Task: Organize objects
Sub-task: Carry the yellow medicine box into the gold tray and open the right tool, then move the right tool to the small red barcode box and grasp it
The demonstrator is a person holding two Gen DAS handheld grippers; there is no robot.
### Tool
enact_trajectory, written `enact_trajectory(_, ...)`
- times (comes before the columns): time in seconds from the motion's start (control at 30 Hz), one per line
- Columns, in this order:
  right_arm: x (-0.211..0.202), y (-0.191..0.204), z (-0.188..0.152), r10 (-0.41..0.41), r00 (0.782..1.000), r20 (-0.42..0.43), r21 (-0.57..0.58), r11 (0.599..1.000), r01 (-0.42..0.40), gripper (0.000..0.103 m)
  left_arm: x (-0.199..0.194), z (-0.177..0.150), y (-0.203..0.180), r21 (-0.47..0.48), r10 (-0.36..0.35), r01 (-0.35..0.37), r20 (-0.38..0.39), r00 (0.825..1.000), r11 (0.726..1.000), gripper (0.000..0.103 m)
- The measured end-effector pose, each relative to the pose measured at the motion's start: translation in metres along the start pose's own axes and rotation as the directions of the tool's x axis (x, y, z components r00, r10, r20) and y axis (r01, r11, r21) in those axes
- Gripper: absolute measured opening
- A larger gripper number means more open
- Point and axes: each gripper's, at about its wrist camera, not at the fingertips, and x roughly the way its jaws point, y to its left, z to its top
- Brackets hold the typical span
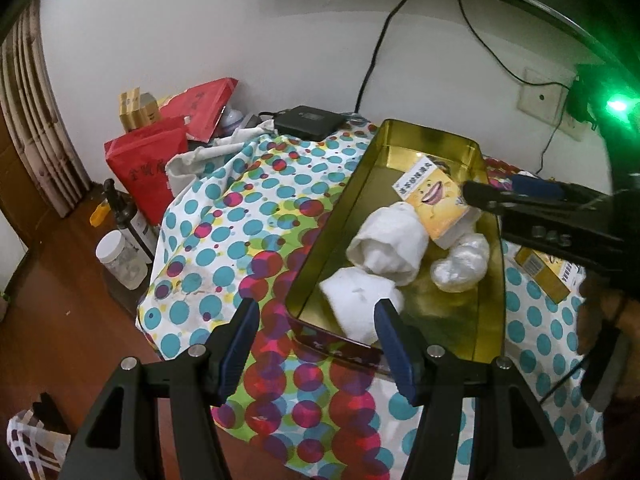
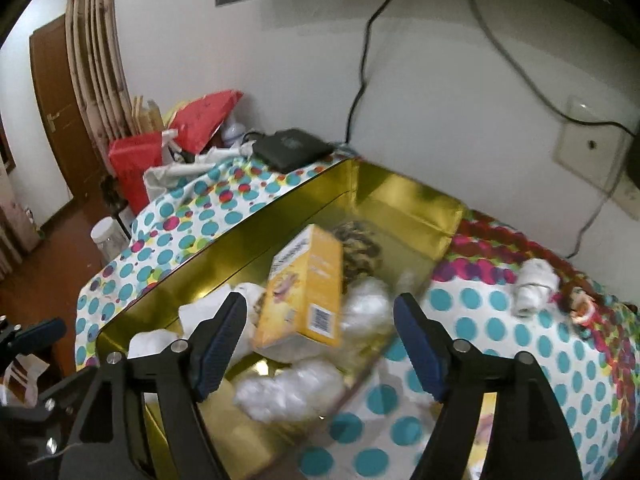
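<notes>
Right now a gold tin box (image 1: pixel 486 344) sits on a table with a spotty cloth (image 1: pixel 224 216). Inside the tin lie rolled white socks (image 1: pixel 390 250), a crinkly clear plastic bag (image 1: pixel 460 266) and a yellow carton with a smiling face (image 1: pixel 434 196). The carton leans on the socks, tilted.

The left gripper (image 1: pixel 316 344) is wide open and holds nothing. It hangs over the near rim of the tin. The right gripper (image 2: pixel 320 344) is wide open too and hangs over the tin, just in front of the yellow carton.

Another yellow carton (image 1: pixel 544 276) lies on the cloth beside the tin. A small white roll (image 2: pixel 534 286) and a little doll (image 2: pixel 580 306) lie further off on the cloth. Red bags (image 1: pixel 148 168) stand by the wall.
</notes>
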Motion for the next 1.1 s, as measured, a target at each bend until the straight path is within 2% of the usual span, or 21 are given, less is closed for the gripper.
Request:
enact_trajectory(0.27,-0.064,-0.099,-0.052,-0.114,0.993,-0.027,0.099,0.988,0.116,0.075,-0.007,0.0,-0.033,0.059,-0.041,0.04,0.012,0.999,0.997,0.061)
enact_trajectory(0.43,-0.064,-0.14,-0.073,-0.186,0.978,-0.1,0.127,0.972,0.197,0.075,-0.007,-0.003,-0.055,0.096,-0.066,0.066,0.001,0.998,0.993,0.061)
enact_trajectory(0.6,-0.044,-0.154,-0.082,-0.199,0.967,-0.158,0.115,0.969,0.219,0.075,-0.006,-0.006,-0.07,0.131,-0.073,0.073,-0.009,0.997,0.989,0.061)
enact_trajectory(0.73,-0.038,-0.154,-0.084,-0.162,0.977,-0.141,0.134,0.974,0.181,0.075,-0.005,-0.008,-0.078,0.147,-0.067,0.068,-0.017,0.998,0.987,0.061)
enact_trajectory(0.8,-0.039,-0.155,-0.089,-0.118,0.983,-0.141,0.143,0.98,0.138,0.075,-0.004,-0.009,-0.081,0.147,-0.073,0.076,-0.022,0.997,0.986,0.061)
enact_trajectory(0.83,-0.038,-0.154,-0.091,-0.12,0.98,-0.156,0.132,0.981,0.141,0.075,-0.004,-0.009,-0.083,0.149,-0.073,0.075,-0.024,0.997,0.986,0.061)
enact_trajectory(0.87,-0.035,-0.152,-0.094,-0.164,0.97,-0.178,0.09,0.979,0.182,0.075,-0.003,-0.009,-0.085,0.151,-0.069,0.072,-0.027,0.997,0.986,0.061)
enact_trajectory(0.9,-0.035,-0.151,-0.096,-0.193,0.967,-0.168,0.067,0.976,0.207,0.075,-0.003,-0.01,-0.087,0.154,-0.07,0.074,-0.028,0.997,0.985,0.061)
enact_trajectory(0.97,-0.047,-0.156,-0.098,-0.225,0.967,-0.121,0.104,0.966,0.238,0.074,-0.004,-0.01,-0.091,0.162,-0.075,0.079,-0.028,0.997,0.984,0.061)
enact_trajectory(1.03,-0.053,-0.16,-0.095,-0.185,0.978,-0.098,0.141,0.97,0.198,0.074,-0.003,-0.01,-0.094,0.168,-0.071,0.075,-0.027,0.997,0.983,0.061)
enact_trajectory(1.1,-0.048,-0.158,-0.093,-0.169,0.978,-0.122,0.108,0.977,0.182,0.074,-0.001,-0.009,-0.099,0.173,-0.078,0.083,-0.036,0.996,0.981,0.061)
